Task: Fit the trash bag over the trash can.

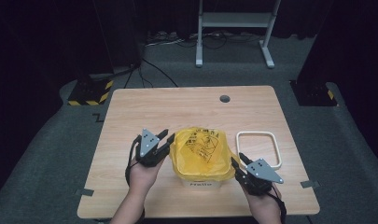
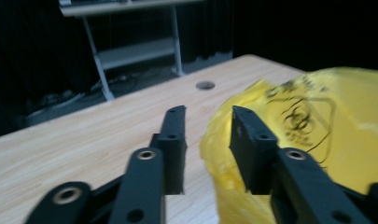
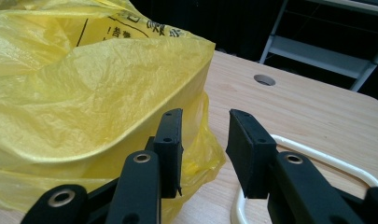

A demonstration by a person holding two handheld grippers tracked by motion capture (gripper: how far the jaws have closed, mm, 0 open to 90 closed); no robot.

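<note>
At the counter's [image 1: 130, 107] six o'clock edge, both grippers' [image 1: 155, 142] [image 1: 239, 163] fingers stand spread, pinching nothing; the thin yellow plastic bag [image 1: 198, 151] lining the white bin [image 1: 199, 184] could slip off.

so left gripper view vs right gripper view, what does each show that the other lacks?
Left gripper view alone: the left gripper, jaws open, at the bag's edge with nothing pressed between them. Right gripper view alone: the right gripper, jaws open beside the bag, and the white frame lying on the table. Both: the yellow bag, the wooden table and its round hole.
</note>
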